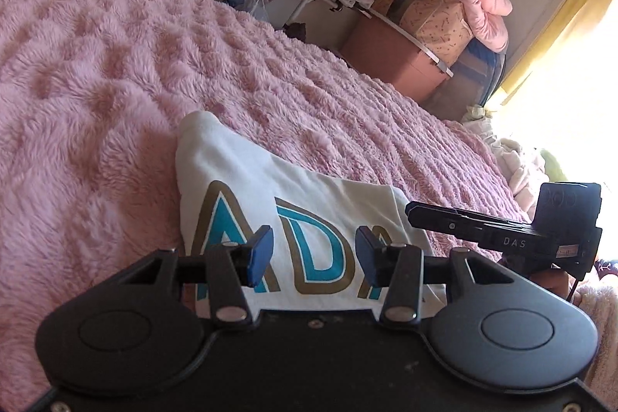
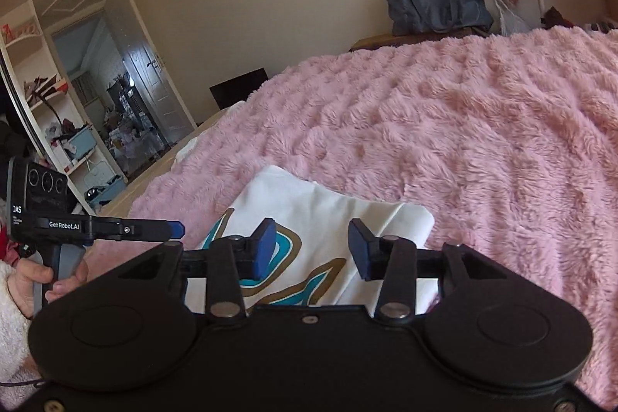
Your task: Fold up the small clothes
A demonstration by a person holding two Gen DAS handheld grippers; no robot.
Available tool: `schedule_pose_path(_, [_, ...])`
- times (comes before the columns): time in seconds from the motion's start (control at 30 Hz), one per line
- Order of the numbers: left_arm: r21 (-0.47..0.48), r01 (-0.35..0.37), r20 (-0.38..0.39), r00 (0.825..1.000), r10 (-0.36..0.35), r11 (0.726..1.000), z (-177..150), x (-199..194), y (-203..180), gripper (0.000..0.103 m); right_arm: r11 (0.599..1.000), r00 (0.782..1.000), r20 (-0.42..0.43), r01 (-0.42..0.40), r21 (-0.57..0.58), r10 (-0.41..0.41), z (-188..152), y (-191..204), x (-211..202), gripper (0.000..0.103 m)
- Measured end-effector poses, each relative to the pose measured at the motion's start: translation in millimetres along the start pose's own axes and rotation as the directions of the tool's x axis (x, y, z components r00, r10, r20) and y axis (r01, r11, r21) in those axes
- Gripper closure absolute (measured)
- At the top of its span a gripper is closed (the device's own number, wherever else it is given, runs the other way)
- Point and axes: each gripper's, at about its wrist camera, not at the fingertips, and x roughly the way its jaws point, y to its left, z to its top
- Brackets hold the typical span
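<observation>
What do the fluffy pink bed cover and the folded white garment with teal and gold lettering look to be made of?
Fluffy pink bed cover: seemingly plush synthetic fleece or faux fur; long matte pile stands in tufted rows. Folded white garment: probably cotton-type jersey knit; smooth, matte, with soft creases and a thin folded edge. Its teal and gold lettering looks printed, flat on the cloth.

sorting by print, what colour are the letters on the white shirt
Teal letters outlined in tan-gold on the white shirt, clearest in the left wrist view.
</observation>
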Motion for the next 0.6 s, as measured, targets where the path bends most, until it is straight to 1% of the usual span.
schedule_pose_path(0.07, [-0.017,-0.026,-0.024,0.999,0.026,1.000,-2,13,7,0.056,0.999,0.998,-0.043,0.040,-0.006,-0.040,0,-6,16,0.063])
schedule_pose_path(0.13, [-0.048,-0.027,-0.038,0.999,0.025,0.999,-3,25,14,0.055,0.997,0.996,-0.056,0.072,0.013,-0.071,-3,-16,23,0.067])
schedule_pose_path(0.2, [-0.068,-0.027,-0.053,0.998,0.023,0.997,-7,32,22,0.055,0.996,0.996,-0.051,0.072,0.061,-0.069,-9,-27,24,0.069])
schedule_pose_path(0.33, [-0.121,-0.014,-0.052,0.999,0.008,0.993,-10,36,32,0.054,0.988,0.995,-0.055,0.090,0.123,-0.084,-22,-44,30,0.080])
schedule_pose_path(0.4, [-0.135,-0.019,-0.048,0.999,0.012,0.991,-6,31,27,0.055,0.985,0.995,-0.053,0.090,0.147,-0.083,-28,-50,29,0.080])
schedule_pose_path(0.47, [-0.107,-0.045,-0.039,0.998,0.041,0.993,-1,21,15,0.056,0.982,0.995,-0.050,0.092,0.166,-0.084,-27,-50,25,0.080])
schedule_pose_path(0.53, [-0.036,-0.083,-0.019,0.996,0.082,0.996,-1,1,-10,0.055,0.980,0.993,-0.046,0.117,0.160,-0.111,-21,-41,16,0.079])
schedule_pose_path(0.6, [0.018,-0.125,-0.003,0.992,0.125,0.992,-7,-19,-36,0.055,0.983,0.994,-0.014,0.113,0.142,-0.112,-14,-27,0,0.079])
